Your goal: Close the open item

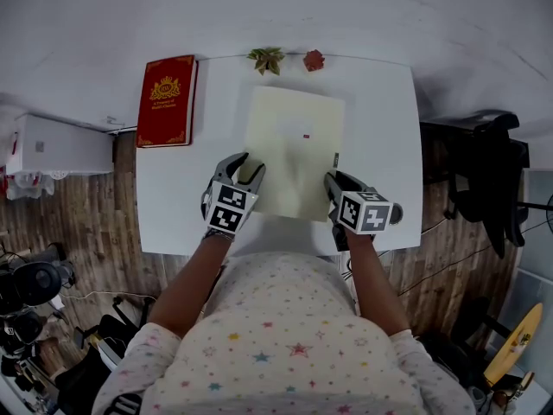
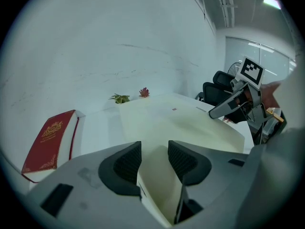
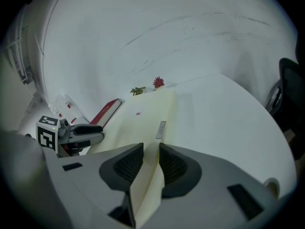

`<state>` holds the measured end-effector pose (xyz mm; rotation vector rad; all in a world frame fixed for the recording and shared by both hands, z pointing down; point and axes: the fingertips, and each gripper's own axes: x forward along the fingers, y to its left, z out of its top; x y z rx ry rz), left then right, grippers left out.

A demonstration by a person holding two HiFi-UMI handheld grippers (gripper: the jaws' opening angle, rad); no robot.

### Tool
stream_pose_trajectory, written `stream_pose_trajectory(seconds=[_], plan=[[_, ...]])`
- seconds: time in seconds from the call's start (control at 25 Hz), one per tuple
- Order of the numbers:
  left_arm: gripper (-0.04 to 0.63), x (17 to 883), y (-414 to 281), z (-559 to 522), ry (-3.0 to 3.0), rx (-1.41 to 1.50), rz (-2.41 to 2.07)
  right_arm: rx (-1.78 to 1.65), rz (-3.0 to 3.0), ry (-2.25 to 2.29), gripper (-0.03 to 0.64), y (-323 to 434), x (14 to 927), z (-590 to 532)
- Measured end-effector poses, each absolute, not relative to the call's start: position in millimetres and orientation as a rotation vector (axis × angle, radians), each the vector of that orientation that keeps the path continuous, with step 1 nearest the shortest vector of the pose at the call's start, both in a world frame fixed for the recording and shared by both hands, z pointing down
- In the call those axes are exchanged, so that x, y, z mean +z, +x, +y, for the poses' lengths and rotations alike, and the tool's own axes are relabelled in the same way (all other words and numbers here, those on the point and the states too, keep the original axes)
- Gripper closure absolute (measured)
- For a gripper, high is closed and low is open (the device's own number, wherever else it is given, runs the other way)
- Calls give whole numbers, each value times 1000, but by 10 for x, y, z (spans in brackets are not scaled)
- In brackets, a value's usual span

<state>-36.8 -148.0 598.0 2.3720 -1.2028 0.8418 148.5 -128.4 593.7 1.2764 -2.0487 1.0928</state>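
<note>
A white table (image 1: pixel 380 145) stands against a white wall (image 1: pixel 346 15) on a wood floor (image 1: pixel 86 223). A dark chair (image 1: pixel 484 171) is at its right and a white cabinet (image 1: pixel 60 145) at its left.

A cream folder (image 1: pixel 294 145) lies flat in the middle of the table, its far edge near the wall and its near edge close to the person. It has a small red mark on its top face and a small label on its right edge. A red book (image 1: pixel 167 100) lies closed at the table's far left, apart from the folder. At the far edge, just beyond the folder, sit a green sprig (image 1: pixel 266 59) and a red flower (image 1: pixel 314 60), side by side.

The left gripper (image 1: pixel 242 169) is at the folder's near left corner. Its jaws stand partway apart with that corner between them. The cream sheet lies slanted across the gap with its broad face showing, so the pads (image 2: pixel 127 163) do not pinch it flat.

The right gripper (image 1: pixel 333 180) is at the folder's near right corner. Its jaws are drawn close together and clamp the folder's edge, which shows edge-on between the pads (image 3: pixel 172 165). Both grippers point down and away from the person, towards the wall.
</note>
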Motion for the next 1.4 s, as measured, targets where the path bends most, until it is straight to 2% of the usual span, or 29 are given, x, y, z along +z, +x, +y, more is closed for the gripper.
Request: stream_pose_trajectory(seconds=[0.24, 0.72, 1.4], plan=[[439, 5994, -341, -1455, 2382, 896, -1203, 994, -2050, 1267, 515, 1503, 5907, -1232], [539, 5992, -218, -1394, 2429, 911, -1165, 898, -2109, 1365, 498, 1514, 5829, -1706], [558, 5832, -205, -1381, 2524, 815, -1122, 875, -2037, 1318, 479, 1498, 6025, -1722]])
